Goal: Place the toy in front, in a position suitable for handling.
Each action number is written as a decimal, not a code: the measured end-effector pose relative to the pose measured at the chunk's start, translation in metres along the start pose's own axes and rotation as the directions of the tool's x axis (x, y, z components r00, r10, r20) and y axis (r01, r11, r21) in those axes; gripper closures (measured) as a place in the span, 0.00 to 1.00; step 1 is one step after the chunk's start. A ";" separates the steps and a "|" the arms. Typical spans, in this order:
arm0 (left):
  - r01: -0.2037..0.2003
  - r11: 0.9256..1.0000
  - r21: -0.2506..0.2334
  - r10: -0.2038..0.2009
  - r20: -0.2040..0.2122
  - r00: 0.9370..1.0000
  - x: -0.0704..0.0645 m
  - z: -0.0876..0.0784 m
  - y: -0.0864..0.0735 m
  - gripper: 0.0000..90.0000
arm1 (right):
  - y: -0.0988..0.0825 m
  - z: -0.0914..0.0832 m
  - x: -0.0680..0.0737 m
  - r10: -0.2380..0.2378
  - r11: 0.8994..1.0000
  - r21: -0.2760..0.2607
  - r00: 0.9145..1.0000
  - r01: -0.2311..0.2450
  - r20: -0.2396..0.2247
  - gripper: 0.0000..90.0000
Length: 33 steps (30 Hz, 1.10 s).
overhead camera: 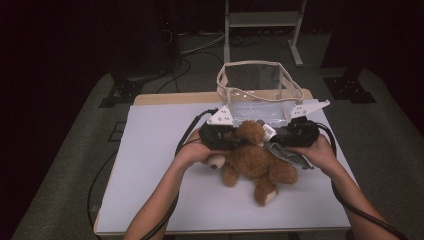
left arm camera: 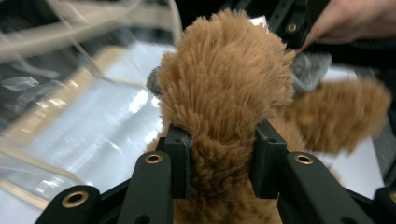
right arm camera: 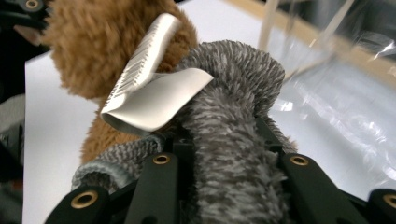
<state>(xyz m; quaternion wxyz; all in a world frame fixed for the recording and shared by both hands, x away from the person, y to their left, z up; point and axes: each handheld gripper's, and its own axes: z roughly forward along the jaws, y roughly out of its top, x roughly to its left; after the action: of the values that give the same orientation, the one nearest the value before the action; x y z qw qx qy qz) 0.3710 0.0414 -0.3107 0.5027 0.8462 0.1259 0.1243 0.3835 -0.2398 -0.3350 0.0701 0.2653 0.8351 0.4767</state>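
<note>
At the centre of the high view, a brown teddy bear is held over the white table. The left gripper is clamped on its brown fur. The right gripper is closed on the bear's grey plush part, beside a white label, with a clear bag just above in the frame.

High view looks down; gripper views crowd the teddy bear.

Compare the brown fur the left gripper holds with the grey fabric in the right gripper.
The brown fur is long and shaggy; the grey fabric is short-piled and flecked. A white tag sits beside the grey fabric, none by the brown fur. Both are soft plush, each pinched between black jaws.
</note>
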 end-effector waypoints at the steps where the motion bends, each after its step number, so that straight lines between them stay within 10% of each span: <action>1: -0.004 1.000 -0.003 0.004 -0.010 1.000 0.000 -0.001 0.000 0.72 | 0.006 -0.001 -0.002 -0.002 1.000 -0.015 1.000 0.002 0.005 0.76; 18: -0.113 0.987 0.115 0.109 0.048 0.993 -0.046 -0.046 -0.074 0.39 | -0.008 0.050 0.041 -0.057 0.997 0.048 0.990 0.063 -0.126 0.77; 26: -0.107 0.989 0.103 0.110 -0.032 0.993 -0.029 -0.077 -0.083 0.28 | -0.030 0.045 0.060 -0.075 0.997 0.012 0.988 0.077 -0.132 0.78; 33: -0.043 0.989 0.138 0.054 -0.075 0.996 -0.009 -0.072 -0.103 0.23 | -0.036 0.041 0.068 -0.096 0.995 0.013 0.987 0.099 -0.128 0.78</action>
<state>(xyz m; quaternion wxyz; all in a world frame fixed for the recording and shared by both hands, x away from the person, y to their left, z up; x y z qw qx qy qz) 0.3288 0.1449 -0.3689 0.4351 0.8758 0.1331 0.1610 0.3270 -0.1885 -0.3778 0.0375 0.1938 0.8543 0.4807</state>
